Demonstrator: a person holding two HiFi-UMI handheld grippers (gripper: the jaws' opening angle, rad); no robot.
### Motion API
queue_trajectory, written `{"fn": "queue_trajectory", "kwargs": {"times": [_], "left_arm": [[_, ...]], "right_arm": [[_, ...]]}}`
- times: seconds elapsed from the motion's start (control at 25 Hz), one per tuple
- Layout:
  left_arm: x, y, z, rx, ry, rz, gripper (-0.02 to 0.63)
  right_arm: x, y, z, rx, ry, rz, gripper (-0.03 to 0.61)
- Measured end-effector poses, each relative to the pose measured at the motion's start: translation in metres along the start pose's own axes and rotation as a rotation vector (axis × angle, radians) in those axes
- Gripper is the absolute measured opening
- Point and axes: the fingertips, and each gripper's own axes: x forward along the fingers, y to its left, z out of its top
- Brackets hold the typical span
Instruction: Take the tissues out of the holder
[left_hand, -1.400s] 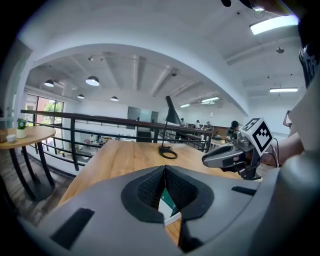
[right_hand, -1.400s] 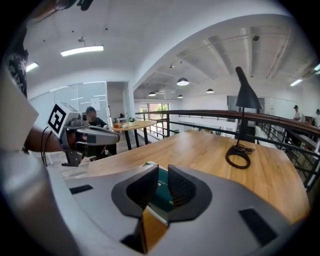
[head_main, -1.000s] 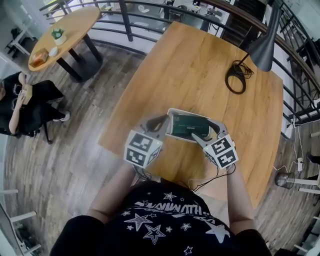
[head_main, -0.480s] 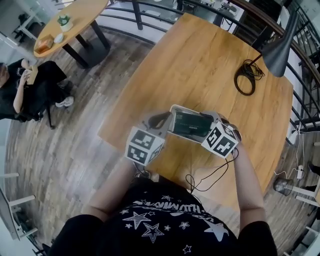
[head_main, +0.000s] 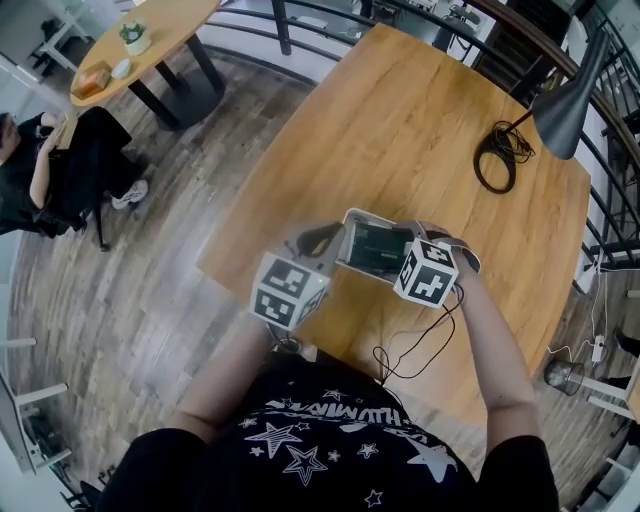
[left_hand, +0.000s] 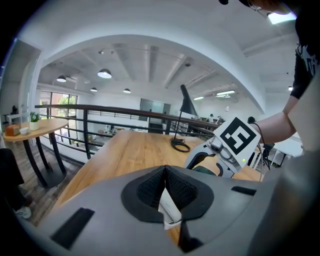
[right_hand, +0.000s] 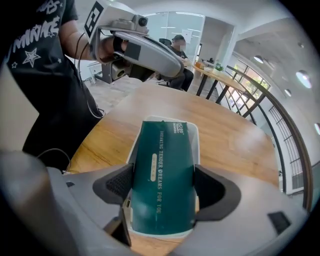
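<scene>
At the near edge of the light-brown wooden table (head_main: 400, 130), a white plastic tissue holder (head_main: 360, 216) lies flat, with a dark green soft pack of tissues (head_main: 378, 247) resting in it. The left hand-held gripper (left_hand: 166, 187) meets the holder at its left end. In the left gripper view its dark ribbed pads are pressed together on a thin white edge of the holder. The right hand-held gripper (right_hand: 162, 186) comes in from the holder's right end and looks along the length of the pack. Its jaws straddle the near end of the pack and are opening, almost at full spread. The dark pads sit just beside the pack's two long sides, and a firm press cannot be made out. The pack is not lifted and the holder's white rim shows around it. Farther along the table, well apart from the holder, a coiled black cable (head_main: 497, 160) lies beside a black cone-shaded lamp (head_main: 565, 105).
</scene>
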Motion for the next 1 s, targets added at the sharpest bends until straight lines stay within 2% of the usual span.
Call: {"fn": "queue_trajectory", "kwargs": {"times": [0.4, 0.64, 0.88, 1.0], "left_arm": [[-0.001, -0.005, -0.001, -0.004, -0.016, -0.014, 0.012], [-0.004, -0.005, -0.002, -0.005, -0.018, -0.025, 0.012], [-0.013, 0.001, -0.001, -0.003, -0.028, -0.028, 0.012], [-0.017, 0.001, 0.002, 0.002, -0.036, -0.033, 0.012]], "right_arm": [[0.011, 0.000, -0.001, -0.015, 0.096, 0.021, 0.356], [0.012, -0.004, 0.003, -0.015, 0.166, -0.017, 0.354], [0.012, -0.005, 0.008, -0.005, 0.160, -0.059, 0.353], [0.009, -0.003, 0.007, 0.044, 0.152, -0.100, 0.351]]}}
